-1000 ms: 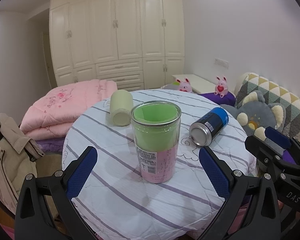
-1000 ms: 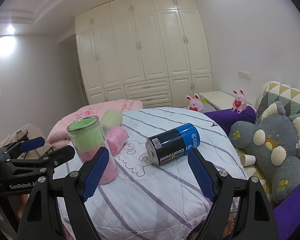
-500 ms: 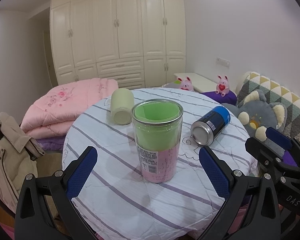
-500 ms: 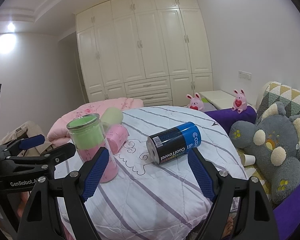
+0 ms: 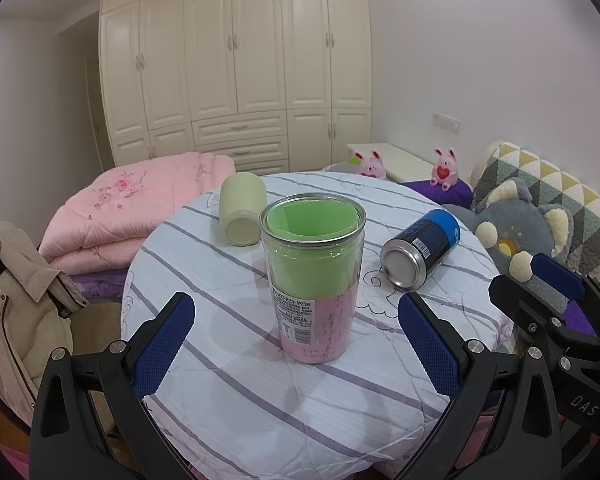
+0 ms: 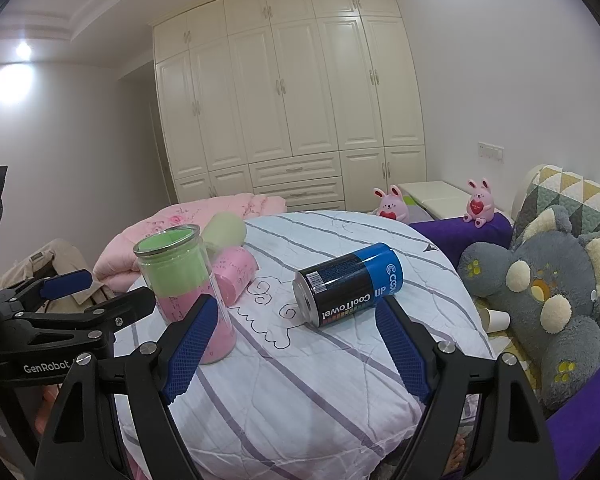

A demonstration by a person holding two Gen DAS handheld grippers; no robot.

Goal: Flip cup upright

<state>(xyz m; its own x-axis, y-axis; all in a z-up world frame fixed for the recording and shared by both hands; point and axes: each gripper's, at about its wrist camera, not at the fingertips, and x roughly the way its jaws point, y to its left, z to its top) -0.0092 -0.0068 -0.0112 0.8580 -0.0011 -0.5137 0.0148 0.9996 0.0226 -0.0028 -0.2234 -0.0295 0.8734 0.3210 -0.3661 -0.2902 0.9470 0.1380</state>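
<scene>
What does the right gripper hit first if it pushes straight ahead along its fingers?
Most likely the black-and-blue can lying on its side: it sits between the open fingers of the right gripper, just ahead of them. Depth is uncertain through the fisheye.

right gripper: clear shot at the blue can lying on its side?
Probably yes. The right gripper is open, and the blue can lies on its side straight ahead between the finger lines, with only bare tablecloth between them. The clear jar stands off to the left, apart from the can.
</scene>
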